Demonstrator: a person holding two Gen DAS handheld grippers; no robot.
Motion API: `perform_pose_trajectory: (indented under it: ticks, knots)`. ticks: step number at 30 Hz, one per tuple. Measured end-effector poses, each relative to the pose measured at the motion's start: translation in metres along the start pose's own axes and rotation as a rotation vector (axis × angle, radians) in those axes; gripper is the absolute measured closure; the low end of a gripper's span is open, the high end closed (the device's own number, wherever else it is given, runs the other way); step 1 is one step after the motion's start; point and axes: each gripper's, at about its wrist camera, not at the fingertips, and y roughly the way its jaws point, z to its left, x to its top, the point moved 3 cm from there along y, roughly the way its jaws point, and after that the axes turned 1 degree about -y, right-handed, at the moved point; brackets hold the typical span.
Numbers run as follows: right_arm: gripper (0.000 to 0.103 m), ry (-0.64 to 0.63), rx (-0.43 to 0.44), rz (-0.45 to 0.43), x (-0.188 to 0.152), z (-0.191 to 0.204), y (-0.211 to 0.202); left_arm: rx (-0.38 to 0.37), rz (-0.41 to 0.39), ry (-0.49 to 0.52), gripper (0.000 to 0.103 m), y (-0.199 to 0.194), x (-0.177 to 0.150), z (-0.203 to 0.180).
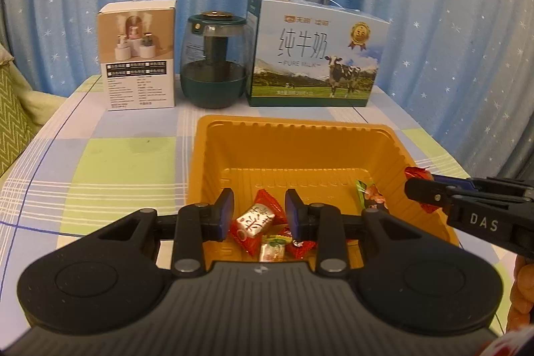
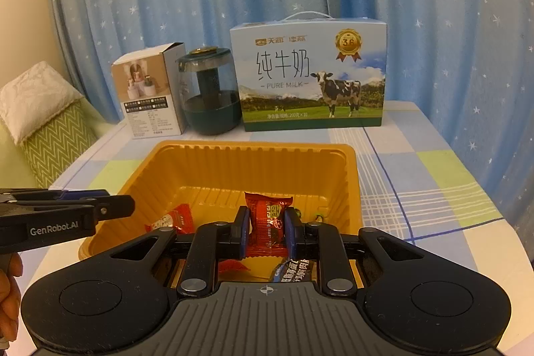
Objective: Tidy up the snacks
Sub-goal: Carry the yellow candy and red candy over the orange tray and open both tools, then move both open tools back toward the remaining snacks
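Candy drop live | left gripper (image 1: 258, 212) jaws apart over yellow tray (image 1: 300, 135), red-white candy (image 1: 255, 221) loose below | right gripper (image 2: 265, 231) clenched on red snack packet (image 2: 267, 222) above tray | packet looks light, crinkly, slippery: pinch mid-body | dark wrapper (image 2: 293, 272) shows only in right view

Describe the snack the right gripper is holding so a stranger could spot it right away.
Find the orange plastic tray before the blue milk carton. Above its near end, the right gripper has its jaws shut on a red foil snack packet, the only snack upright and off the floor.
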Motion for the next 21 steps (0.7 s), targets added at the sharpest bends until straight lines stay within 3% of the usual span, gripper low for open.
perform_pose_trajectory:
  ticks: [12,14,16,21]
  knots:
    - [0.08,0.029,0.045,-0.02,0.006,0.0,0.007,-0.005,0.001,0.002,0.07,-0.001,-0.001,-0.002]
    - [0.077,0.051,0.056,-0.023,0.008,-0.004,0.009,-0.001,-0.001,-0.002,0.067,-0.001,-0.002,-0.001]
    - [0.059,0.098,0.06,-0.022,0.009,-0.01,0.009,0.0,-0.001,0.001,0.067,-0.002,-0.003,0.0]
    - [0.058,0.138,0.045,-0.028,0.012,-0.018,0.005,0.003,0.0,0.004,0.066,-0.002,-0.003,0.001]
